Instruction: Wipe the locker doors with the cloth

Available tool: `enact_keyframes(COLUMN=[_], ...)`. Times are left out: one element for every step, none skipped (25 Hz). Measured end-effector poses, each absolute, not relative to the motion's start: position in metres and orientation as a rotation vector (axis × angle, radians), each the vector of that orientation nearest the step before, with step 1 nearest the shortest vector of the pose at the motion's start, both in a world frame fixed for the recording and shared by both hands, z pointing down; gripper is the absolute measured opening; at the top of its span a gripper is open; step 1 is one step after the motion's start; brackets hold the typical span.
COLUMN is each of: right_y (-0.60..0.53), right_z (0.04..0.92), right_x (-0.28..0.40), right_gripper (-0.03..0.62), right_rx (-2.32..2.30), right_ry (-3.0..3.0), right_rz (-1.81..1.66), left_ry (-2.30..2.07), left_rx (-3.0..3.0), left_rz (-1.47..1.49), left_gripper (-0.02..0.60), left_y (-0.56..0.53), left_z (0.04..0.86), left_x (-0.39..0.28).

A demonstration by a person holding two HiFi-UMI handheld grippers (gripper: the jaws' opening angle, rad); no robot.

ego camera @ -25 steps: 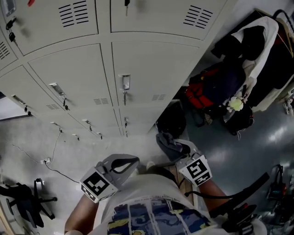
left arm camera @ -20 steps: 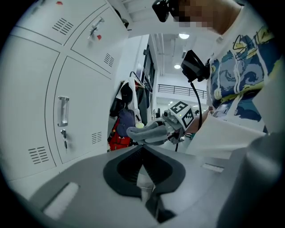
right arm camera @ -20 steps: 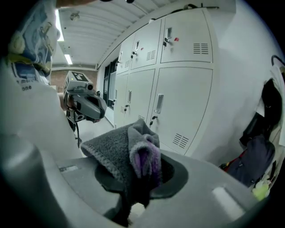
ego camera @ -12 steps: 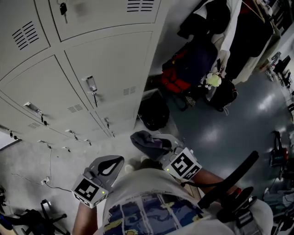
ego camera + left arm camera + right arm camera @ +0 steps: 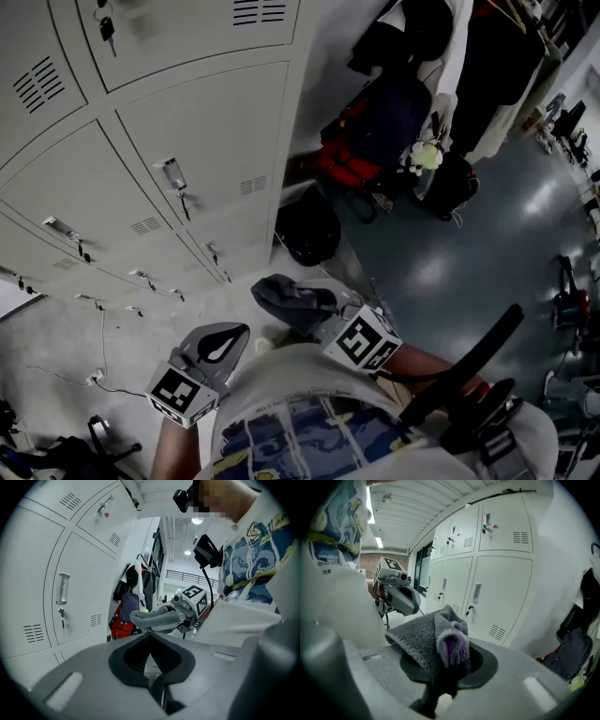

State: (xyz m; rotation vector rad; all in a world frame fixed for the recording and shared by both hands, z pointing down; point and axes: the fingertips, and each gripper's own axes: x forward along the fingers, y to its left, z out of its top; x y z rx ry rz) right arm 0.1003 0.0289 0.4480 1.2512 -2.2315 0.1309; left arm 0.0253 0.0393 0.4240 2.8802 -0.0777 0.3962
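Grey locker doors (image 5: 202, 122) with small handles and vents fill the upper left of the head view. My right gripper (image 5: 302, 305) is held low by my body, apart from the lockers, shut on a folded grey cloth (image 5: 279, 295) with a purple edge. In the right gripper view the cloth (image 5: 424, 641) bulges out between the jaws of that gripper (image 5: 449, 654), with the locker doors (image 5: 497, 578) beyond. My left gripper (image 5: 230, 335) is to its left, shut with nothing in it. The left gripper view shows its jaws (image 5: 150, 637) closed together, and the cloth (image 5: 154, 619) beyond them.
Right of the lockers, a red and dark backpack (image 5: 370, 136) and hanging coats (image 5: 450, 42) crowd a corner. A black bag (image 5: 307, 228) sits on the floor at the locker bank's end. A thin cable (image 5: 66, 377) lies on the floor at left. A black bar (image 5: 469, 370) is at lower right.
The head view has swung right, so the lockers sit further left and the bags come into the middle. Both grippers stay low by my body; the right one still holds the cloth.
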Motion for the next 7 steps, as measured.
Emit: enact_keyframes(right_y=[0.0302,0.0313,0.0323,0.0333,0.0345,0.0359,0.0375], right_z=[0.4480,0.4475,0.4467,0.4456,0.4443,0.4430,0.4417], right_x=[0.1009,0.1016,0.1023,0.1031,0.1040,0.1048,0.1057], right_gripper=[0.086,0.086,0.086,0.086,0.086,0.086,0.086], right_rx=[1.250,1.249,1.247,1.246,1.243,1.241,1.238], right_ry=[-2.230,-2.231,-2.234,-2.237,-2.240,-2.244,-2.248], right_rz=[0.127,0.123,0.119,0.115,0.111,0.107,0.104], left_ry=[-0.075,-0.074,-0.076,-0.080,-0.084,-0.088,-0.092], left_rx=[2.882,2.885,2.888,2.890,2.893,2.895,2.897], left_rz=[0.396,0.395,0.394,0.393,0.390,0.388,0.385], left_gripper=[0.003,0.003,0.003,0.003,0.003,0.003,0.003], left_y=[0.0412,0.0430,0.0445,0.0457,0.0471,0.0487,0.0503], left_z=[0.4250,0.4251,0.4240,0.4227,0.4220,0.4216,0.4211], left_x=[0.0262,0.0274,0.0289,0.0305,0.0319,0.0334,0.0349])
